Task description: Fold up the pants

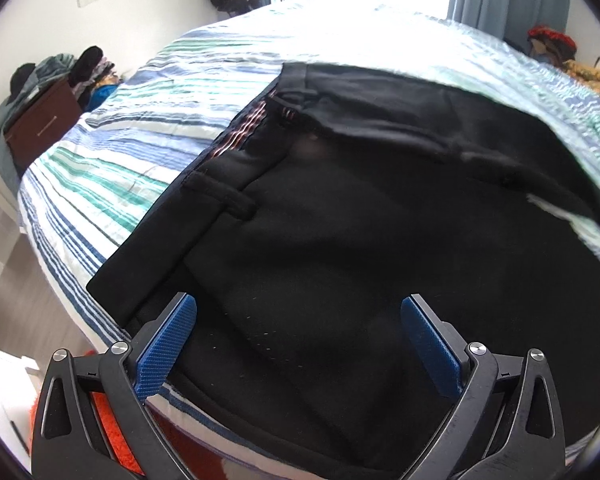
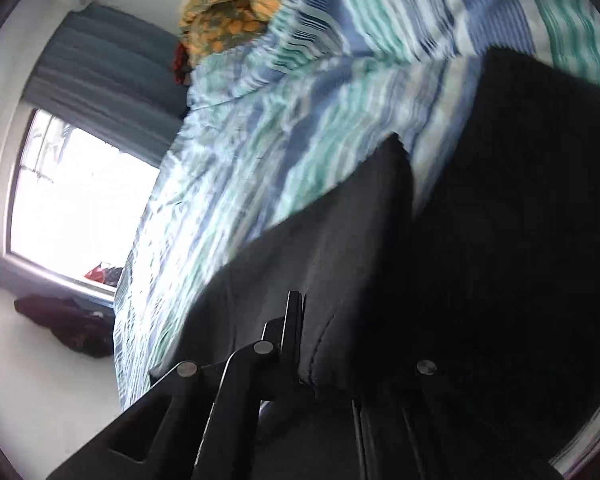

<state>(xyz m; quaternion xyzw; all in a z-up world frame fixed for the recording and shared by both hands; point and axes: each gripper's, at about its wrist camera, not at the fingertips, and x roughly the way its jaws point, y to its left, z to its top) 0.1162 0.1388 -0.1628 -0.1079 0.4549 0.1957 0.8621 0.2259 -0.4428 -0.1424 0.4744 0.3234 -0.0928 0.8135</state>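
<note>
Left gripper (image 1: 298, 344): black linkage arms; silver pivot screws; blue ribbed pads (image 1: 168, 350).

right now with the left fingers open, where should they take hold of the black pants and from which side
Grip the waistband edge of the black pants near the belt loop, coming in from the bare striped bedspread side. That hem is a straight, thick edge lying flat with open bedding beside it, so one finger can probably slide under. The left gripper hovers open over the middle of the cloth.
</note>
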